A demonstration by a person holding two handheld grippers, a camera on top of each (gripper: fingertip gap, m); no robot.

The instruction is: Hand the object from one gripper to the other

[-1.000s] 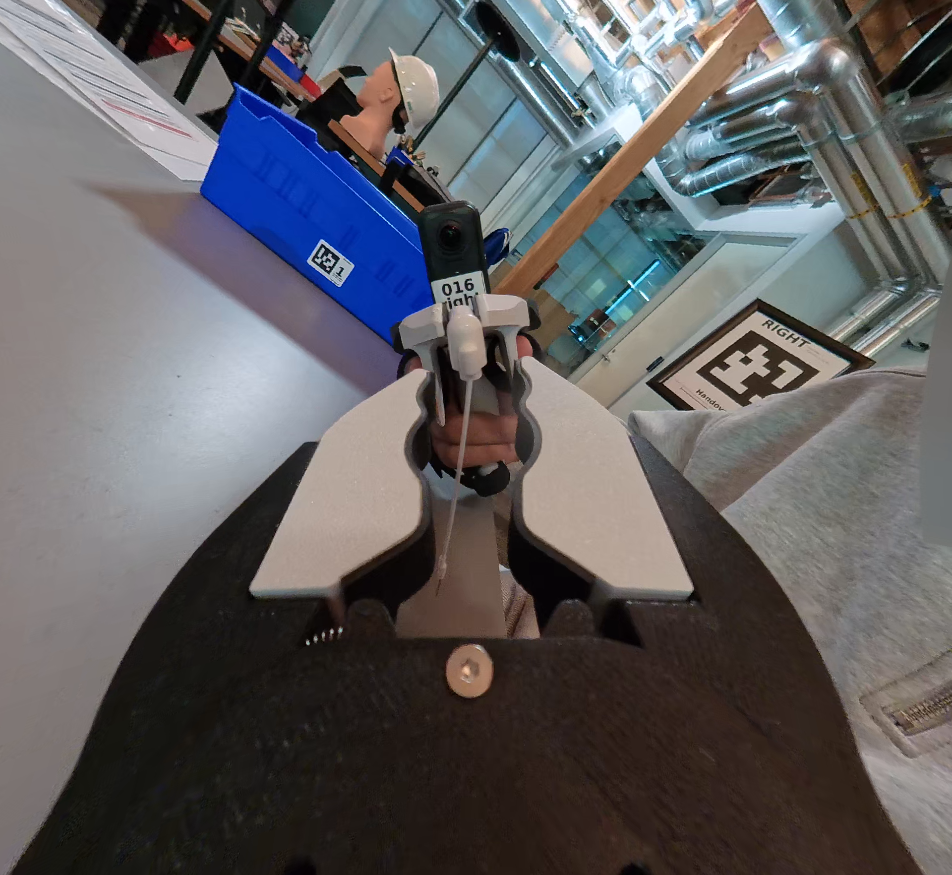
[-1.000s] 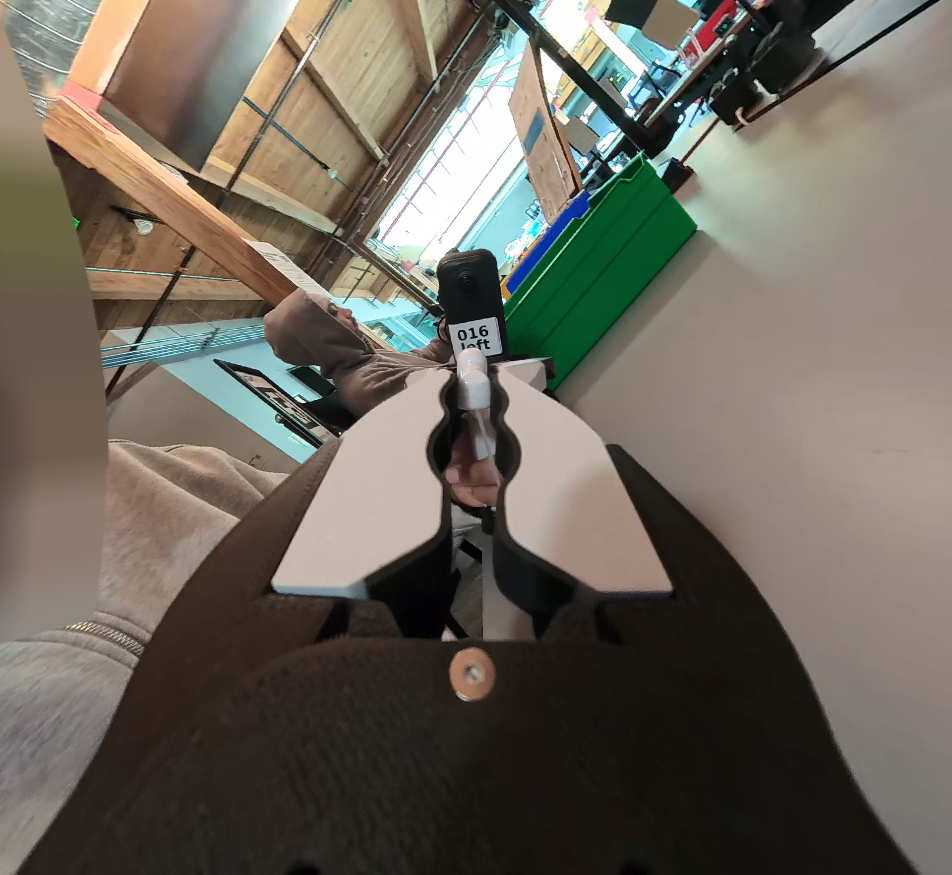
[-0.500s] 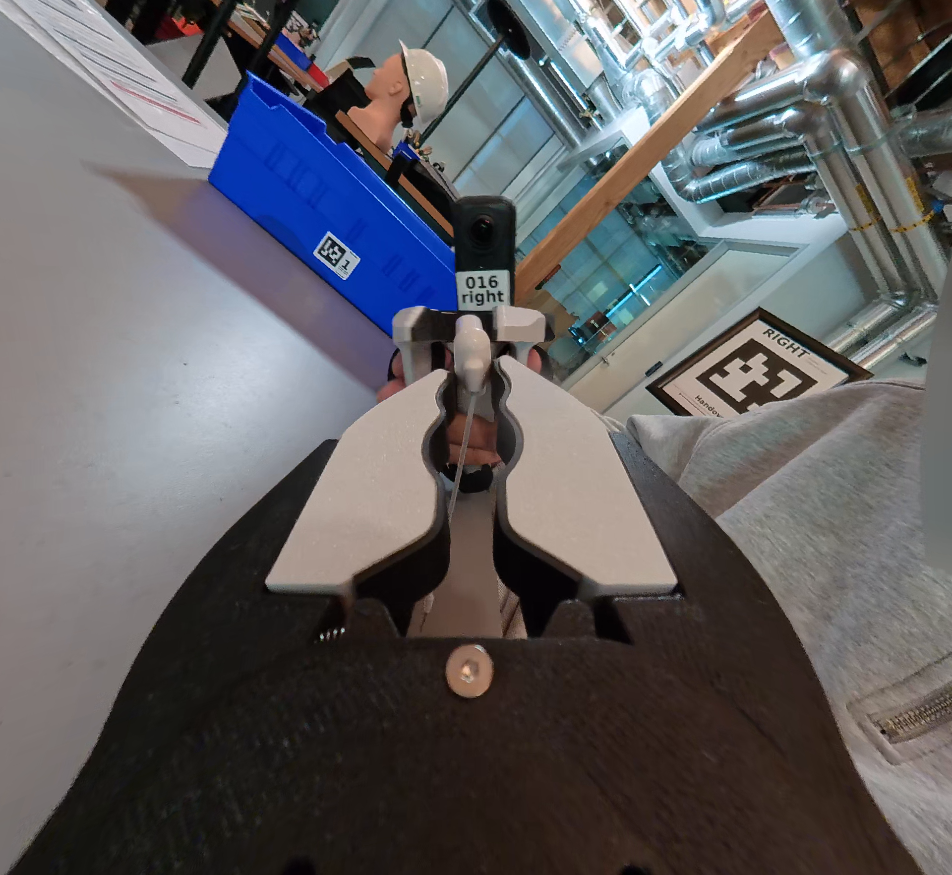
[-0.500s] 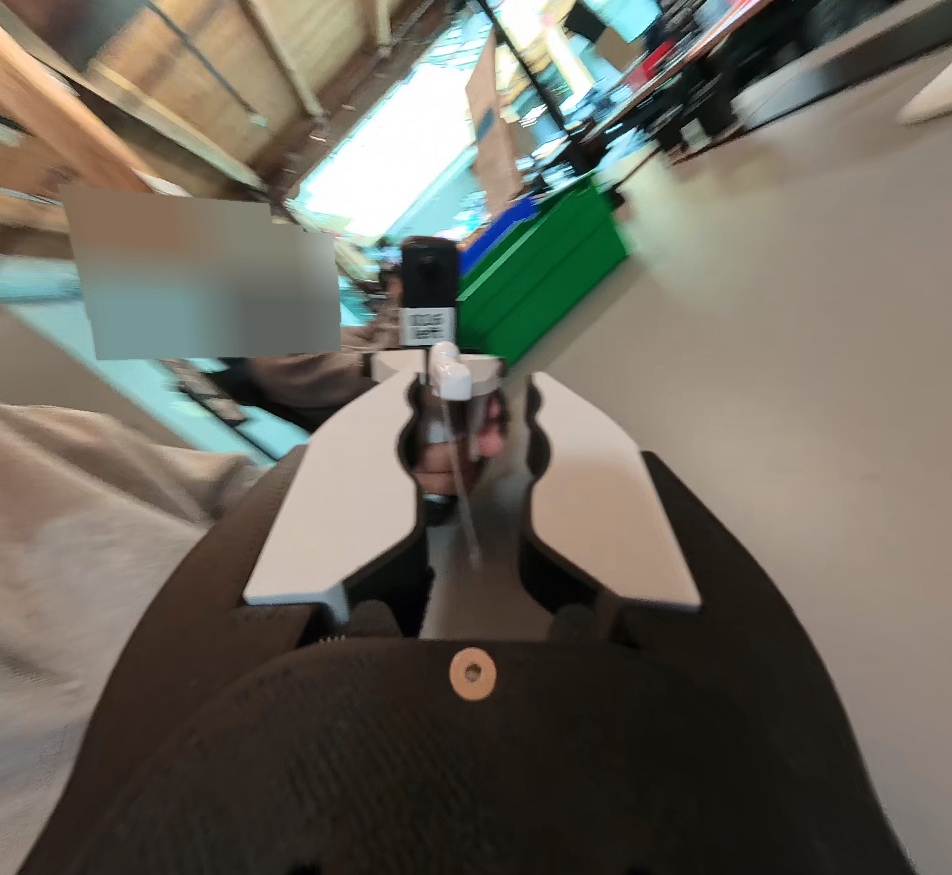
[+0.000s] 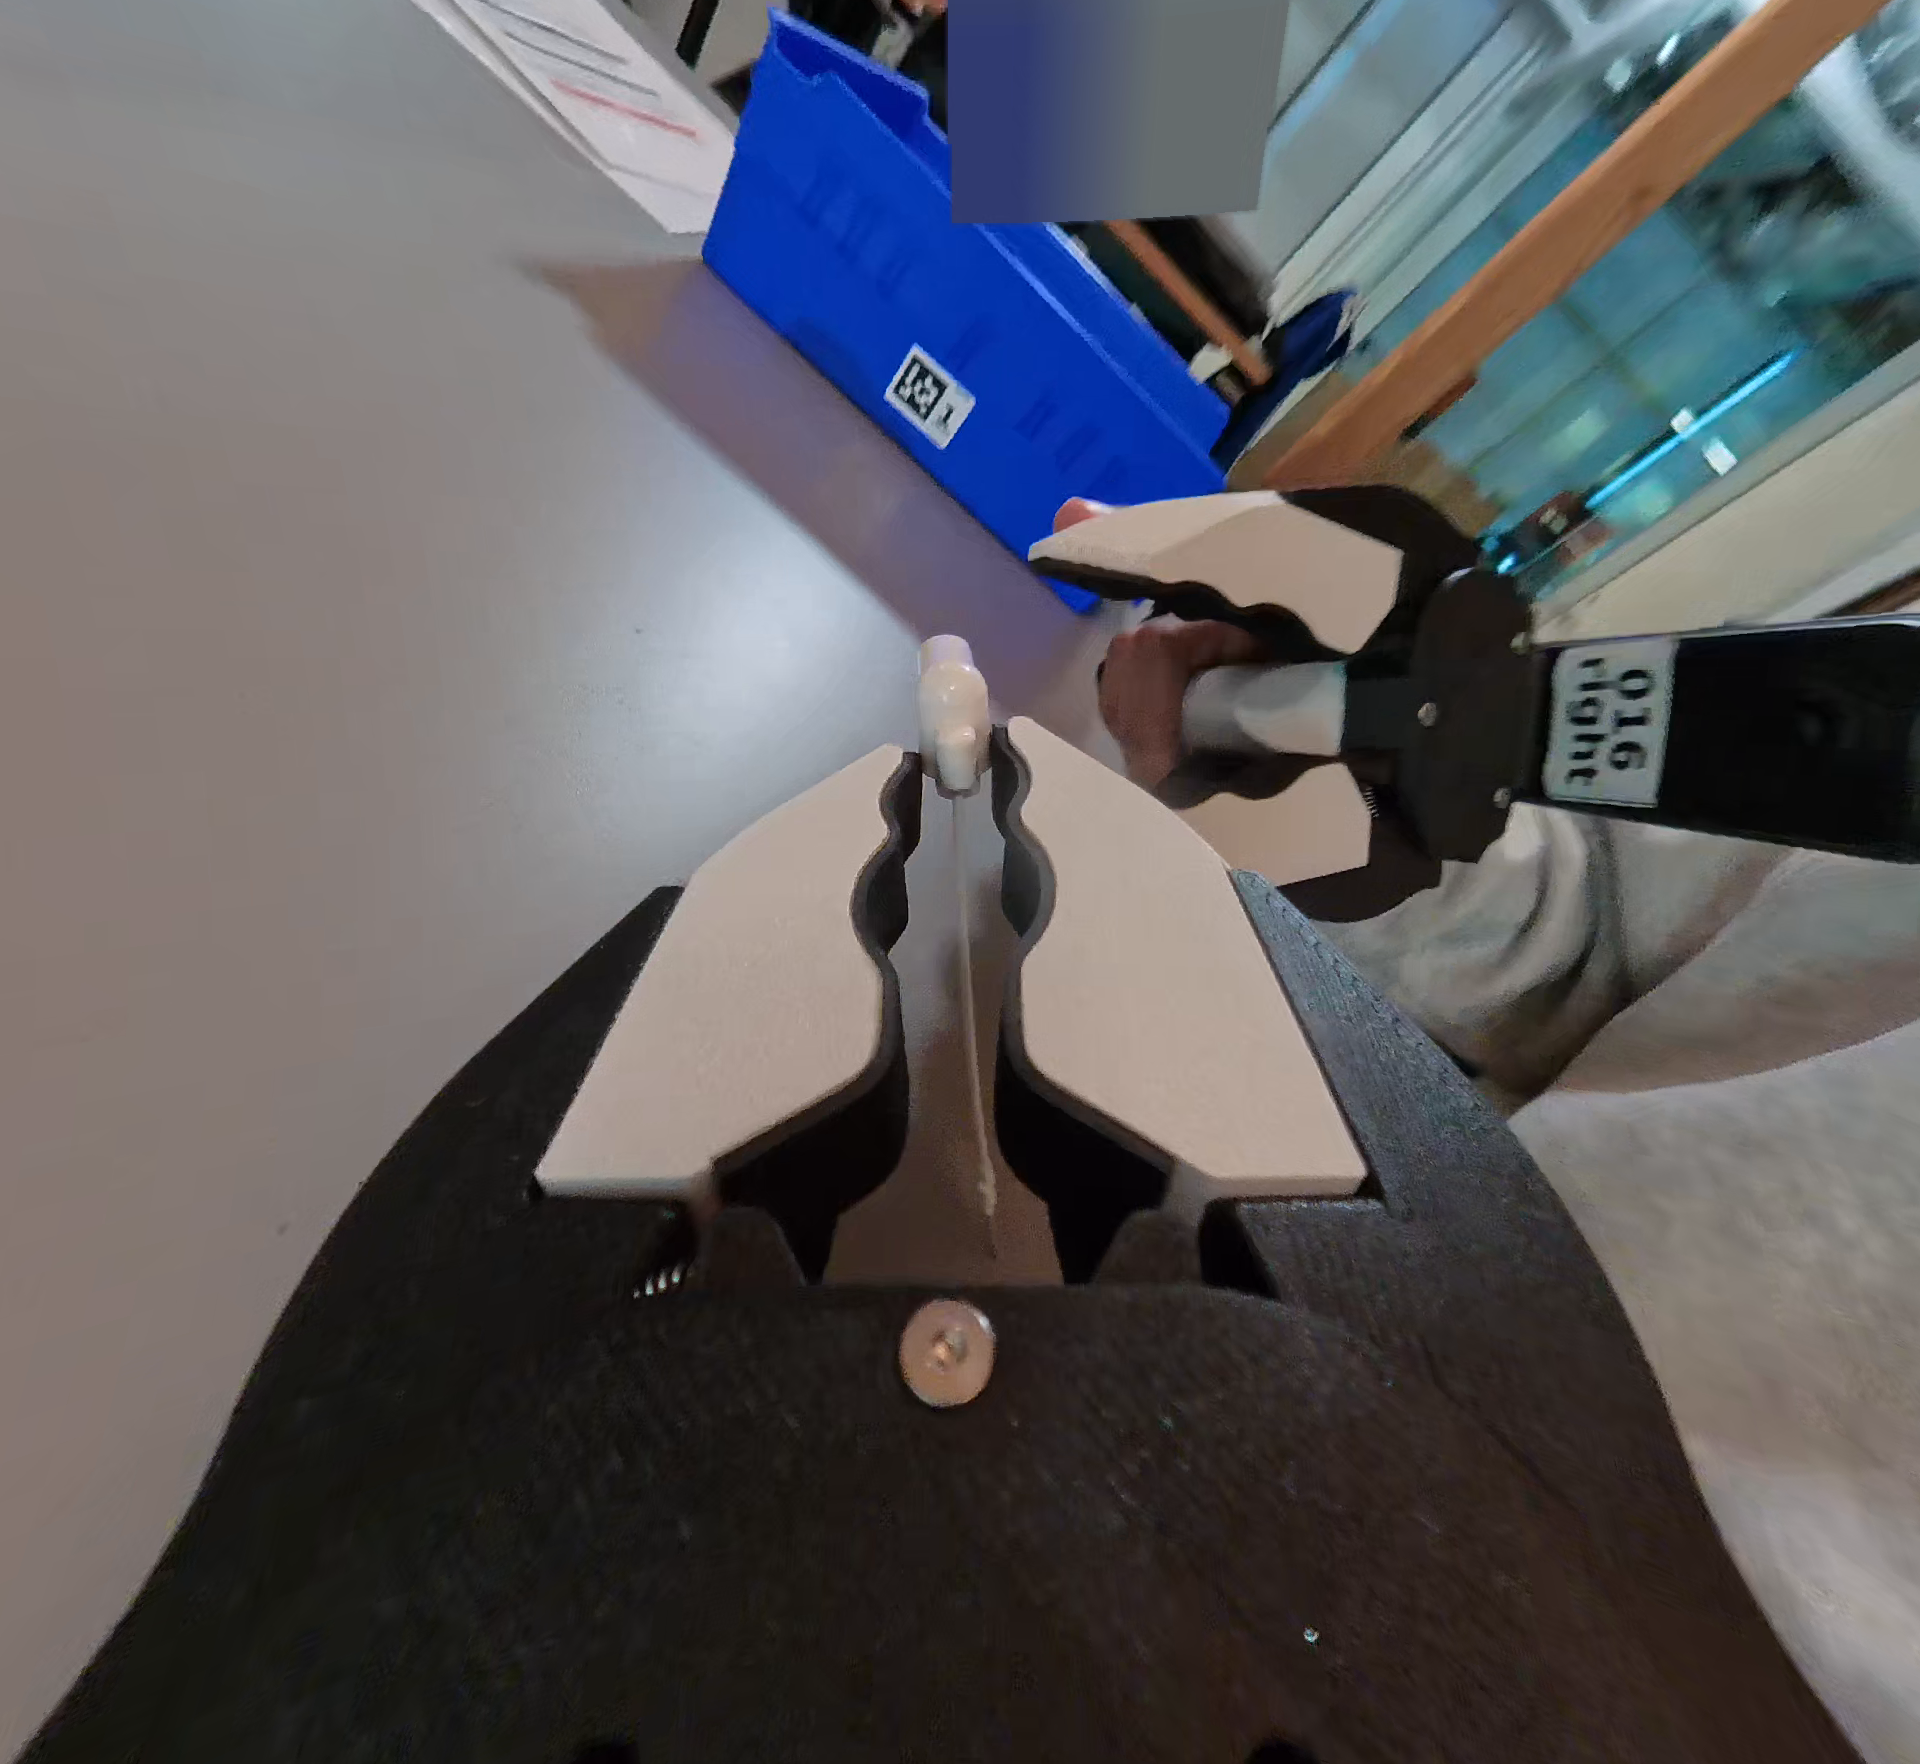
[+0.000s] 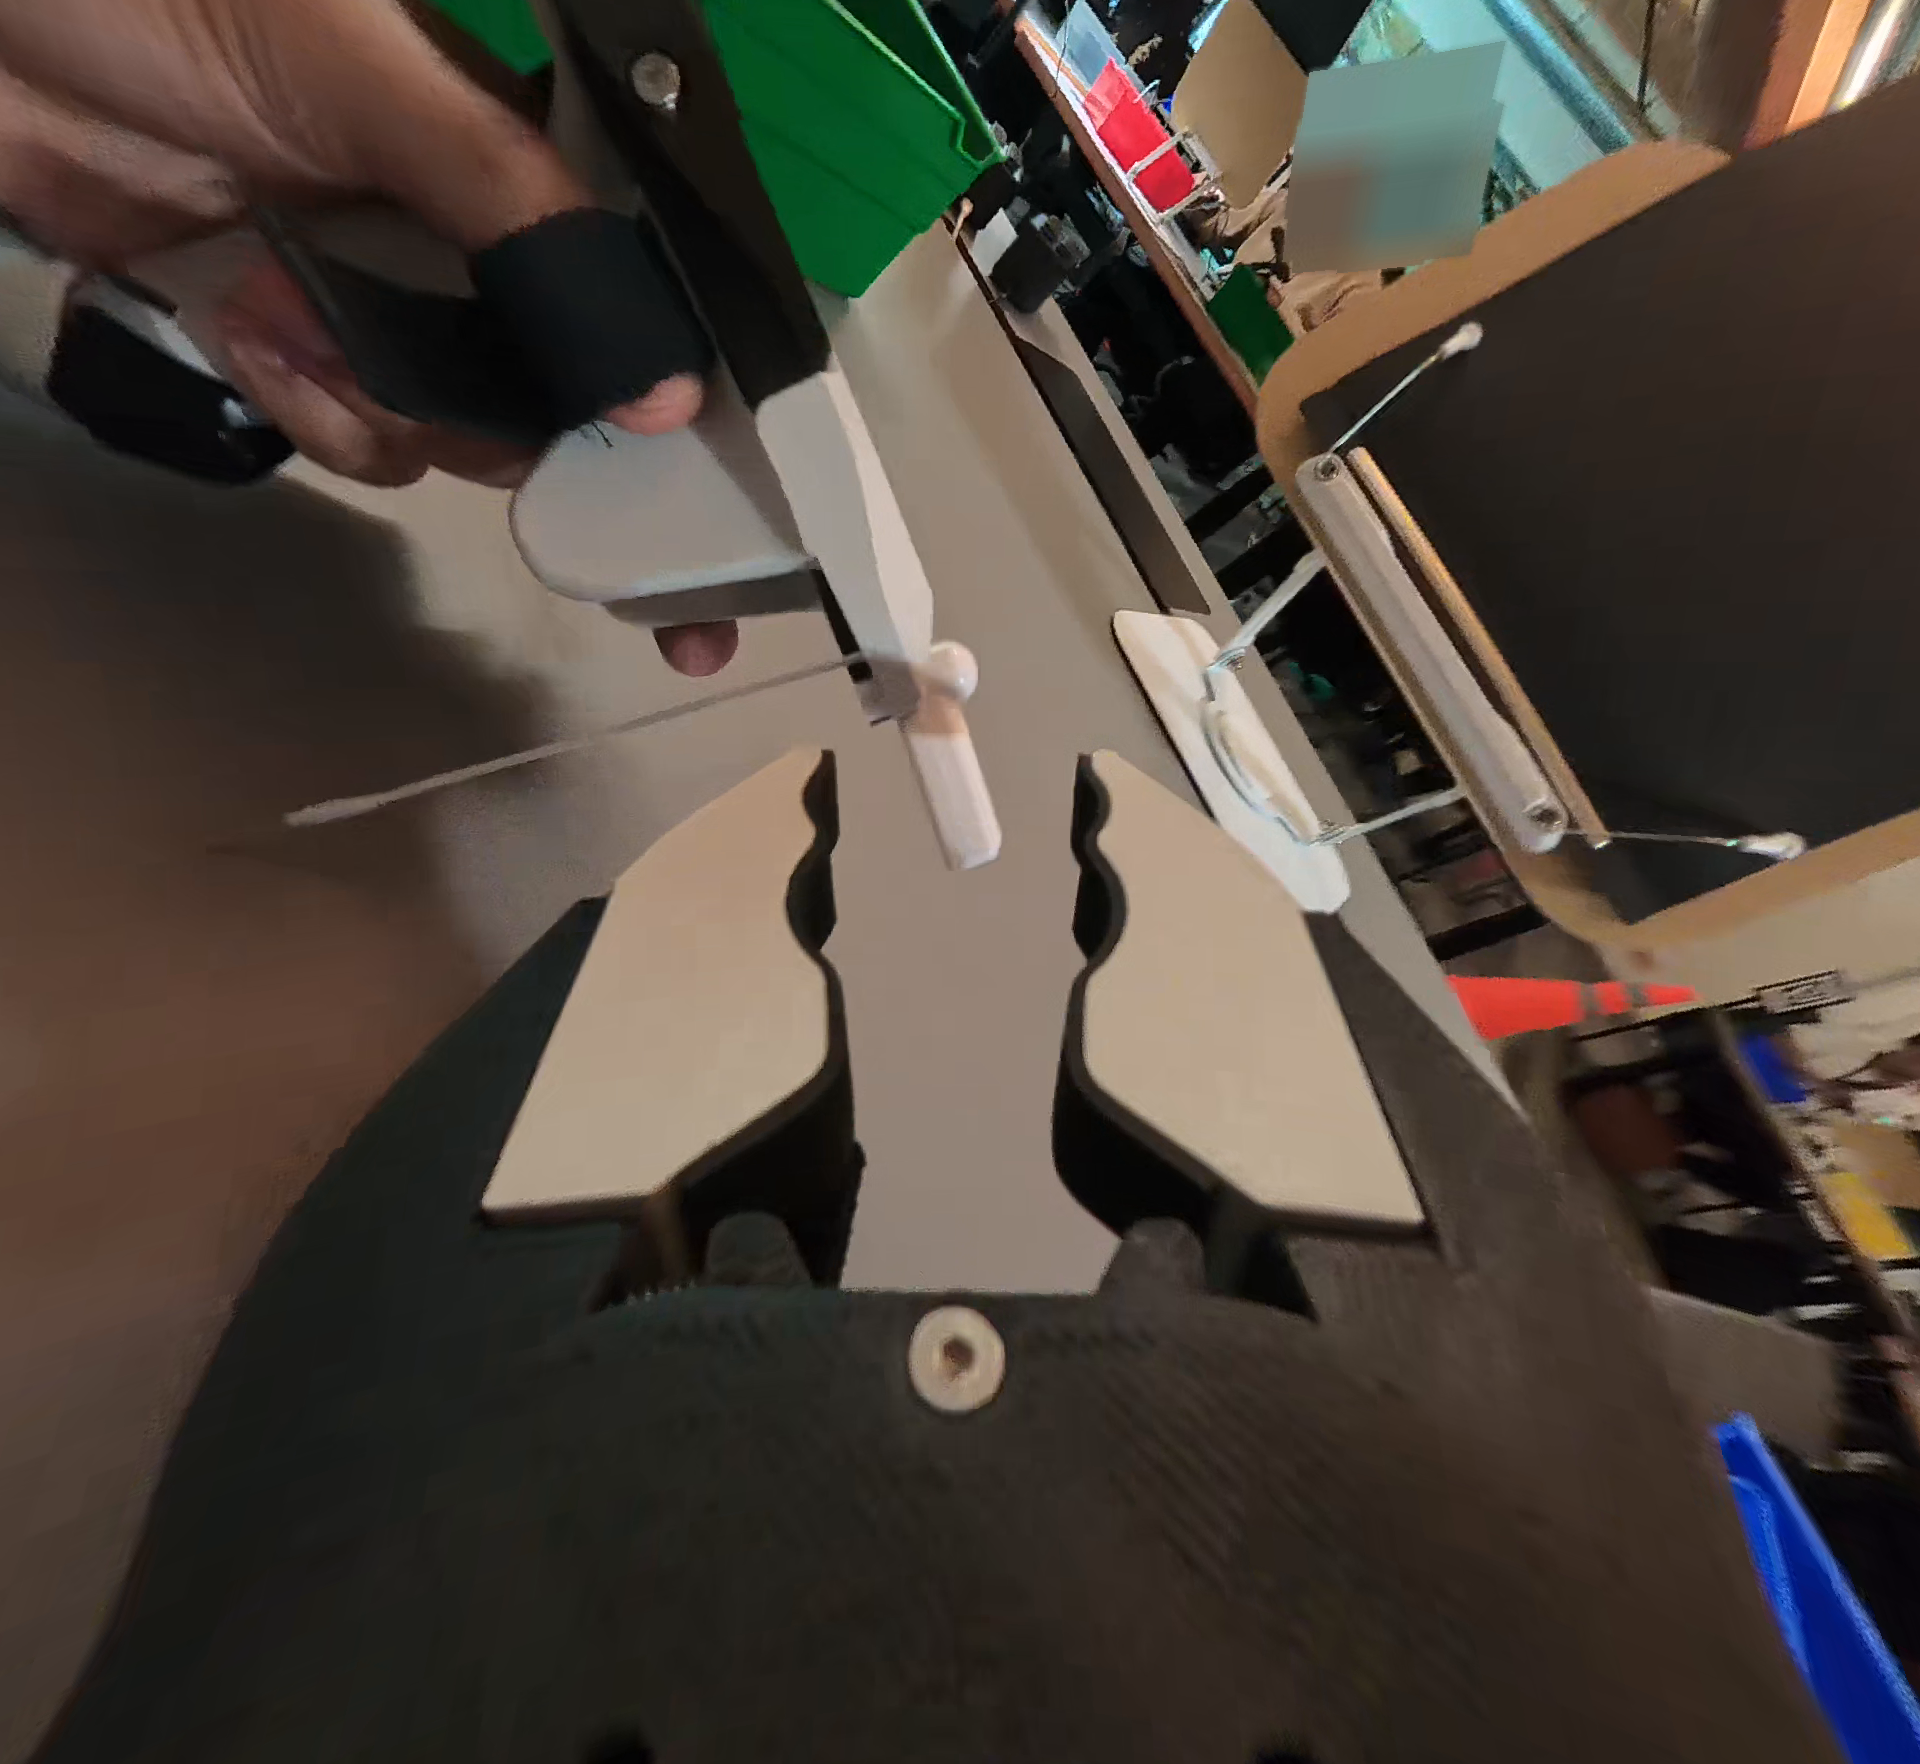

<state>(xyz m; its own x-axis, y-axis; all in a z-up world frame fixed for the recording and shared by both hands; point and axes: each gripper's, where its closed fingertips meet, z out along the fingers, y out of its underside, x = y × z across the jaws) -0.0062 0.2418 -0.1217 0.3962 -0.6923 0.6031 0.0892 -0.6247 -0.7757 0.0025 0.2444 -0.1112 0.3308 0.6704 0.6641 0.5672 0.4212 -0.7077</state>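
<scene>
White plastic object (image 5: 951,712), small, with a knob end, a short stubby handle and a long thin needle-like stem, sits pinched at the tips of the left gripper (image 5: 958,758). Jaws closed on its body. In the left wrist view the stem runs back between the two grey fingers (image 5: 748,976) toward the gripper base, and the knob pokes out past the tips.

Right gripper (image 6: 951,764): jaws spread apart, nothing between them. In the right wrist view the object (image 6: 951,779) hangs just ahead of the gap, handle pointing down toward it and not touching either finger, stem sticking out to the left. The left gripper (image 6: 883,665) comes in from the upper left there, held by a hand (image 6: 239,187) with a black strap over one finger.

From the left wrist view the right gripper (image 5: 1081,665) is off to the right side, near but apart from the object, fingers pointing left, with a hand (image 5: 1153,696) behind them and a grey sleeve (image 5: 1558,935) below.

Both grippers are up over a grey bench (image 5: 312,571). Blue bin (image 5: 935,343) with a square marker tag stands on it further back, papers (image 5: 540,21) beyond that. Green bins (image 6: 831,114) at the far end in the right wrist view, plus a white flat stand (image 6: 1216,738) with wire legs near the bench edge. Right wrist view is motion-blurred at the edges.
</scene>
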